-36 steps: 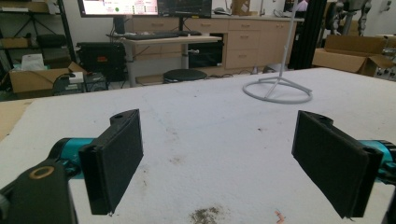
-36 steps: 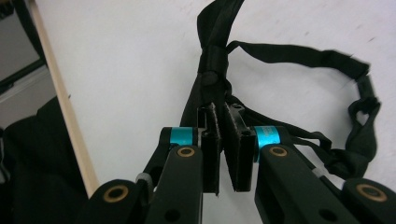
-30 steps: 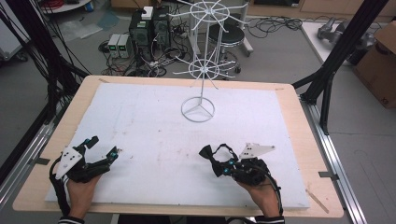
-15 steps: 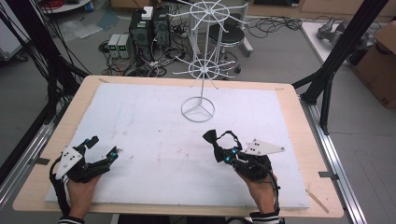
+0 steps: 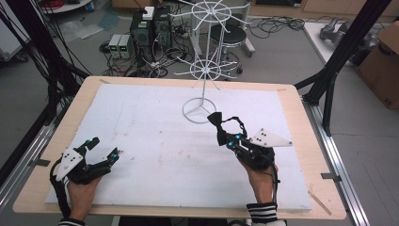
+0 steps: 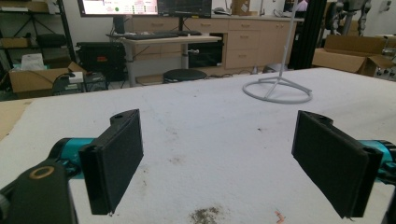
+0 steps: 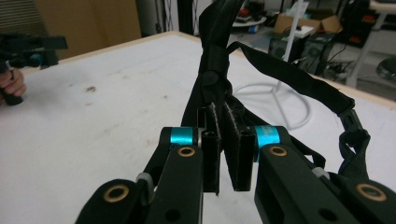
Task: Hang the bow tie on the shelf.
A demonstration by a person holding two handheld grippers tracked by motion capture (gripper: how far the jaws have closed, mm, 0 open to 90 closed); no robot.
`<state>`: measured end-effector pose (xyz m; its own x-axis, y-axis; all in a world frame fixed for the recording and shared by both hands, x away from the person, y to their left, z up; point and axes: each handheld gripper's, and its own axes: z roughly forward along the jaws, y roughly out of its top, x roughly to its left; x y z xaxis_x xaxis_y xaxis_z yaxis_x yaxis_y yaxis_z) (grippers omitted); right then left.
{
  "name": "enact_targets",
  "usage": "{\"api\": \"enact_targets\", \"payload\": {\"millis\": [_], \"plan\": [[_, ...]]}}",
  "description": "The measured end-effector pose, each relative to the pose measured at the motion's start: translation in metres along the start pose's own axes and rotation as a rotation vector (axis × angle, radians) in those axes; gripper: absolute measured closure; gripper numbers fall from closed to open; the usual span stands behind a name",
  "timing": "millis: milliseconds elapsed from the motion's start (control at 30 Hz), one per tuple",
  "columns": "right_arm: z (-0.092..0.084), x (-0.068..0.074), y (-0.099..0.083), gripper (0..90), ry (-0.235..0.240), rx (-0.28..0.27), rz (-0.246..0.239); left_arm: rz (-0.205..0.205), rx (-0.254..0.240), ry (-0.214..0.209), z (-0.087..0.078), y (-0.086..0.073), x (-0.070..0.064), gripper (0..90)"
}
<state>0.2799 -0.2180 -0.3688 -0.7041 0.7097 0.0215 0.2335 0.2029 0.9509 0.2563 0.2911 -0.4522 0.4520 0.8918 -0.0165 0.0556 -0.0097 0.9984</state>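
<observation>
Pinching a black bow tie [image 5: 217, 118] in my right gripper [image 5: 225, 137], wire stand [image 5: 203, 70] just beyond, left gripper [image 5: 101, 153] spread wide, empty.

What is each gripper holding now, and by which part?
The right gripper pinches a black bow tie by its strap, beside the knot. The left gripper is open, holding nothing.

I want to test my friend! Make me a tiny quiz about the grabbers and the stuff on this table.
1. True or false: the right gripper is shut on the black bow tie with its strap.
2. What stands at the far middle of the white foam board?
3. The left gripper is: A) open with nothing between its jaws, B) holding the strap.

Key: 1 true. 2 the white wire rack with a ring base. 3 A.
</observation>
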Motion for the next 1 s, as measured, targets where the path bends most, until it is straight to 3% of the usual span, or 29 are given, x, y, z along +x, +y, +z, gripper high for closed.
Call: {"api": "enact_targets", "payload": {"millis": [367, 1000], "plan": [[0.007, -0.004, 0.023, 85.4, -0.045, -0.07, 0.001, -0.001, -0.001, 0.0, 0.0, 0.0, 0.0, 16.7], [0.017, -0.012, 0.063, 85.4, -0.084, -0.111, -0.022, -0.006, 0.0, -0.001, 0.0, 0.0, 0.001, 16.7]]}}
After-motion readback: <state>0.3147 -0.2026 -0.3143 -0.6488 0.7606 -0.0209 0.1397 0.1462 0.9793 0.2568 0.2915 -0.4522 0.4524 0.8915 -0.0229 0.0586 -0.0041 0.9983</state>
